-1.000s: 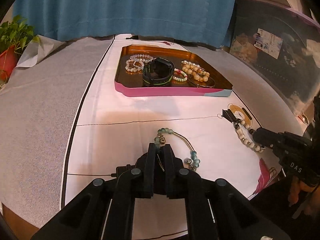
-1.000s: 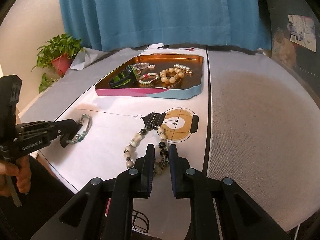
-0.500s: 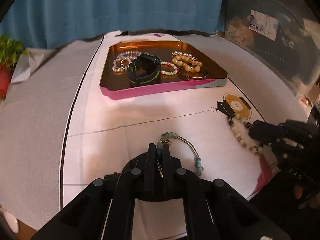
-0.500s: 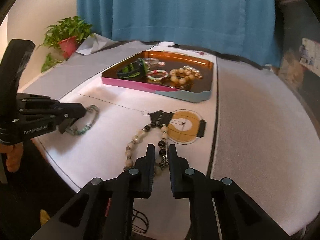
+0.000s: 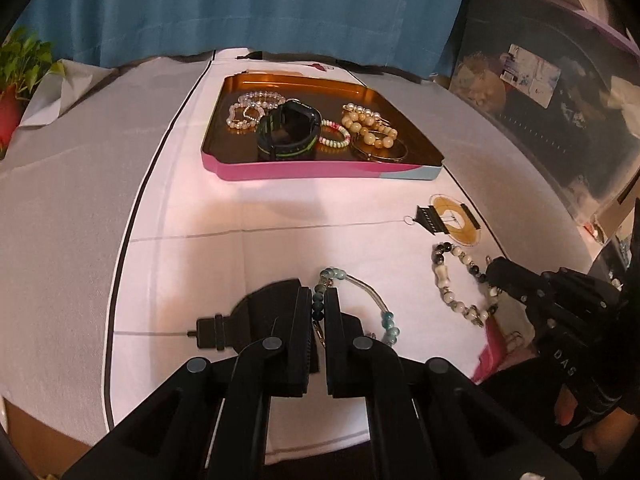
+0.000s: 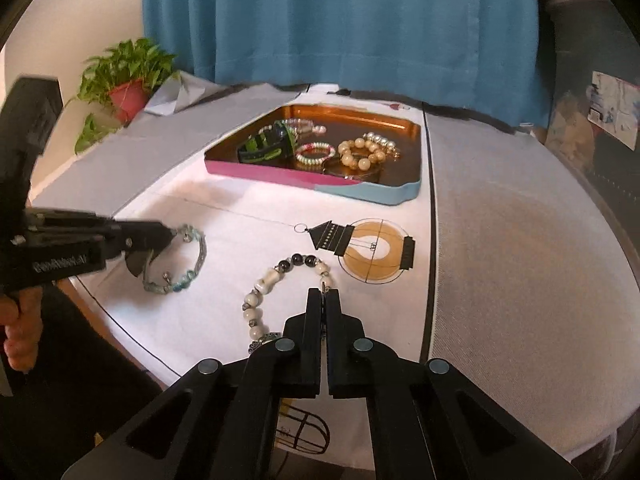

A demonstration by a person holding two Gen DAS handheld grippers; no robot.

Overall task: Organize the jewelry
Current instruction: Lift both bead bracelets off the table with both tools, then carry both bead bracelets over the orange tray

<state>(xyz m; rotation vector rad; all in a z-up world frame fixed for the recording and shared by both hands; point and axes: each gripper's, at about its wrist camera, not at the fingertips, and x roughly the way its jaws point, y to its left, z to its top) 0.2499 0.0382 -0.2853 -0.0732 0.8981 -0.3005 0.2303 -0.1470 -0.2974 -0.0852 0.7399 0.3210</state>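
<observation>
My left gripper [image 5: 318, 300] is shut on a teal bead bracelet [image 5: 362, 288], whose loop hangs out to the right; it also shows in the right wrist view [image 6: 188, 258]. My right gripper [image 6: 323, 294] is shut on a white and black bead bracelet [image 6: 260, 296], seen in the left wrist view [image 5: 450, 284] near the table's front right. A copper-lined tray [image 5: 240, 170] with a pink and blue wall stands further back and holds a black and green watch [image 5: 288, 130] and several bead bracelets [image 5: 370, 126].
A printed round gold and black mark [image 6: 372, 250] lies on the white mat between the bracelets and the tray. A potted plant [image 6: 126, 80] stands at the far left. A blue curtain [image 6: 340, 20] hangs behind the table. Grey cloth covers both sides.
Both grippers have lifted and moved with their bracelets. The right jaws have closed tighter on the white and black bracelet, and its loop has swung out to the left.
</observation>
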